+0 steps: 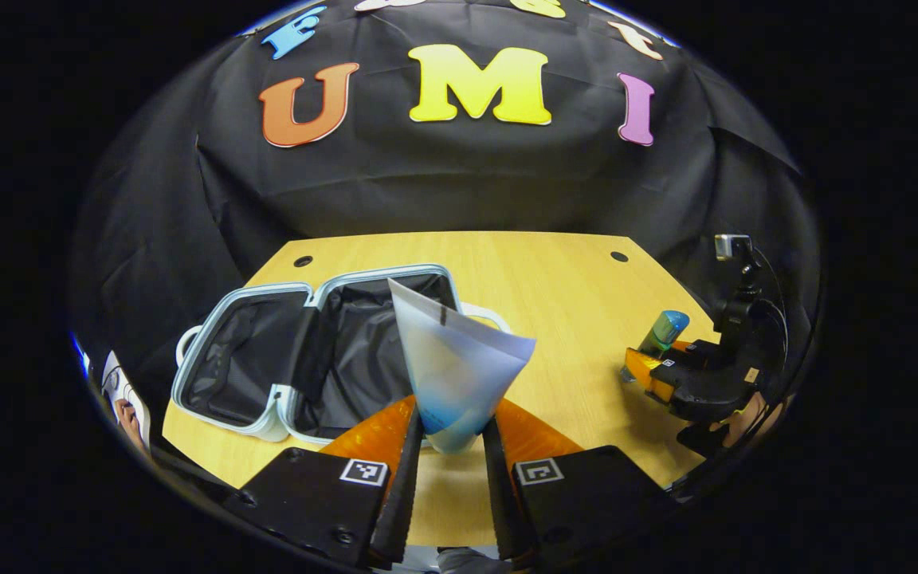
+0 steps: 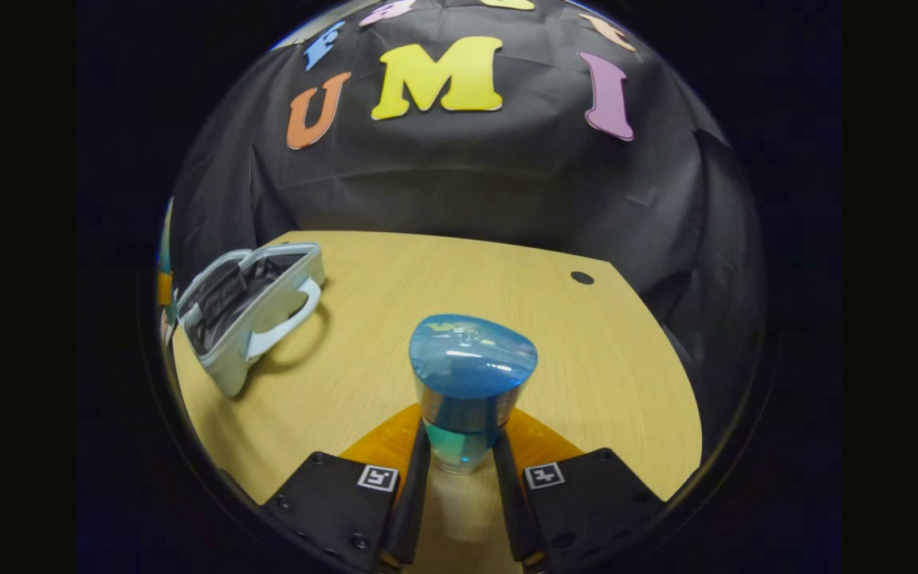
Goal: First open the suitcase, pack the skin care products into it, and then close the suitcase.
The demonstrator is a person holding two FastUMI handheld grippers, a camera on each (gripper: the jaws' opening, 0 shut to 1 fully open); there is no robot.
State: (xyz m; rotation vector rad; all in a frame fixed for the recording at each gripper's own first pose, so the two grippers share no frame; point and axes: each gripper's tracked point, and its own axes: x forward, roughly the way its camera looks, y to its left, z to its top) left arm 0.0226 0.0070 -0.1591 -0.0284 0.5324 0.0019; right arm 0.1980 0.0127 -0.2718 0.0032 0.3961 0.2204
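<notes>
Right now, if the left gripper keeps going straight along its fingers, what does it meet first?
Probably the open suitcase: the left gripper, shut on a tube, points toward its near rim and black lining. Depth is unclear; it could pass over bare table beside it.

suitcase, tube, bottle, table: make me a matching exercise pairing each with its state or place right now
Things:
1. suitcase
2. pale tube
3. blue-capped bottle
4. table

States:
A. held in the right gripper
B. lying open, dark lining showing
C. held in the left gripper
D. bare wood with small dark holes near its far edge

Pairs: 1-B, 2-C, 3-A, 4-D
</notes>
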